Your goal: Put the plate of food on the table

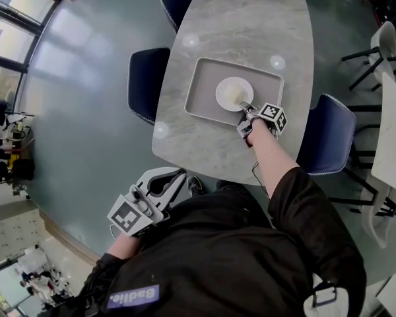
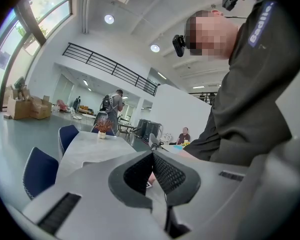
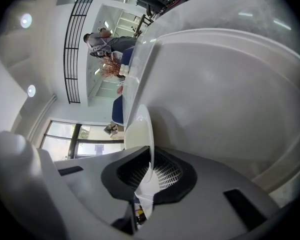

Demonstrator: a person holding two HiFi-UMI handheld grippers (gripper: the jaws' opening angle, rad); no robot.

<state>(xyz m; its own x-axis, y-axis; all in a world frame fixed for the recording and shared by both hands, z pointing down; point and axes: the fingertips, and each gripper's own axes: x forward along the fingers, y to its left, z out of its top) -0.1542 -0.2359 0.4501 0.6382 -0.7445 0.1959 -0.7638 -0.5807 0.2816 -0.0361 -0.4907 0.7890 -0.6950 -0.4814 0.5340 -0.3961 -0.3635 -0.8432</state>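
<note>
- Bench (image 1: 251, 32): grey slab, with bare surface on all sides of the tray (image 1: 199, 98).
- Plate (image 1: 228, 88): inside the tray's outline, toward its near right. Pale food (image 1: 237, 98) sits on it. I can't tell whether it is resting or just lifted.
- Right claw (image 1: 246, 111): clenched on the plate's near rim, with the thin edge between the pads.
- Left claw (image 1: 177, 182): clenched on nothing, low by your body, off the bench.
- Advice: your hold is on one side only, so keep the plate level. Clear the tray's lip before moving sideways. Set it flat on bare bench beside the tray, and let go only once it rests.
</note>
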